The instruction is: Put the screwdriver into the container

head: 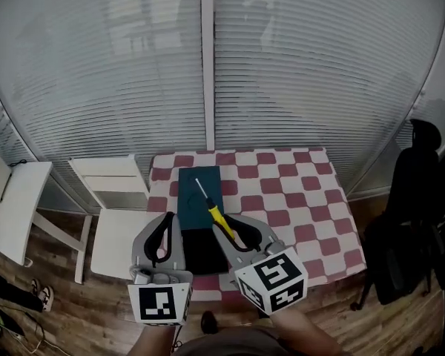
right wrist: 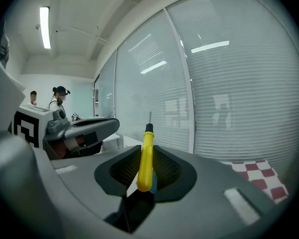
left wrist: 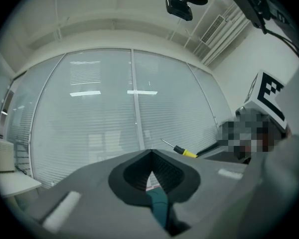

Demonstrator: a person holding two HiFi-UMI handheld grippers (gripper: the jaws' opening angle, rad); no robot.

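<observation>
The screwdriver [head: 213, 212], with a yellow handle and a thin metal shaft, is clamped in my right gripper [head: 222, 222], which is shut on the handle. Its tip points away over the dark teal container [head: 196, 188], which lies at the left of the checkered table [head: 297, 191]. In the right gripper view the screwdriver [right wrist: 147, 158] stands upright between the pads of the right gripper [right wrist: 145, 169]. My left gripper [head: 167, 218] hovers just left of the container, jaws shut with nothing in them. In the left gripper view the left gripper [left wrist: 150, 156] shows closed tips, with the screwdriver [left wrist: 184, 152] to its right.
White chairs [head: 115, 191] stand left of the table and a black office chair [head: 415, 199] to its right. Window blinds [head: 208, 65] fill the far side. Two people [right wrist: 57, 97] stand far off in the right gripper view.
</observation>
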